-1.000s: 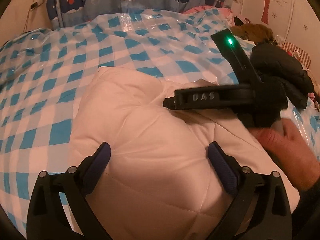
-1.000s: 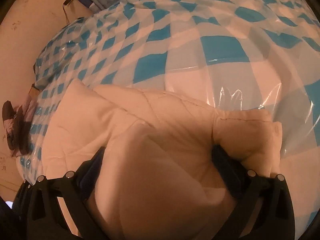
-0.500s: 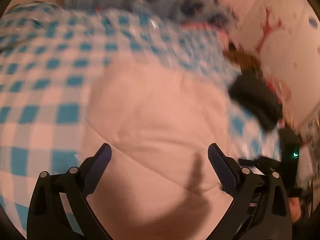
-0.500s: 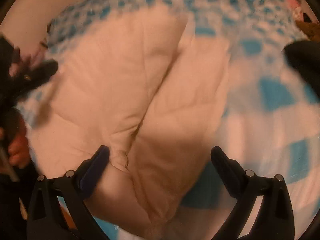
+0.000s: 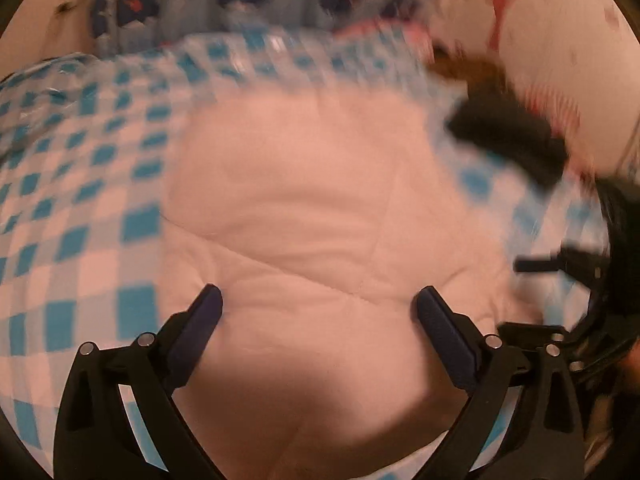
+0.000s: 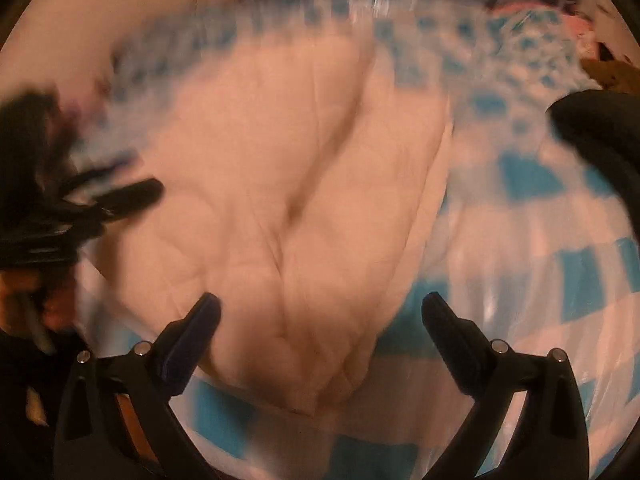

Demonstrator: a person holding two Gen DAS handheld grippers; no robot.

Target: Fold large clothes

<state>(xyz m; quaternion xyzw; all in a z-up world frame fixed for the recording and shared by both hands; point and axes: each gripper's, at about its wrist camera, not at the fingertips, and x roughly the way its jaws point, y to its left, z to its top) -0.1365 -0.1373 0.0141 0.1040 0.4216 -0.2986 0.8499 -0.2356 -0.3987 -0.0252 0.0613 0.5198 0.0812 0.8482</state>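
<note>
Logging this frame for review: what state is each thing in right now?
White quilted padded garment: folded into a bundle, lying on the bed, free of both grippers.
Blue-and-white checked plastic sheet: spread over the bed, under the garment.
Black clothing item: bunched beside the garment.
Left gripper: open, empty.
Right gripper: open, empty.

Garment (image 5: 312,208) cream-white; sheet (image 5: 80,208) blue/white checks; black bundle (image 5: 508,136).
</note>
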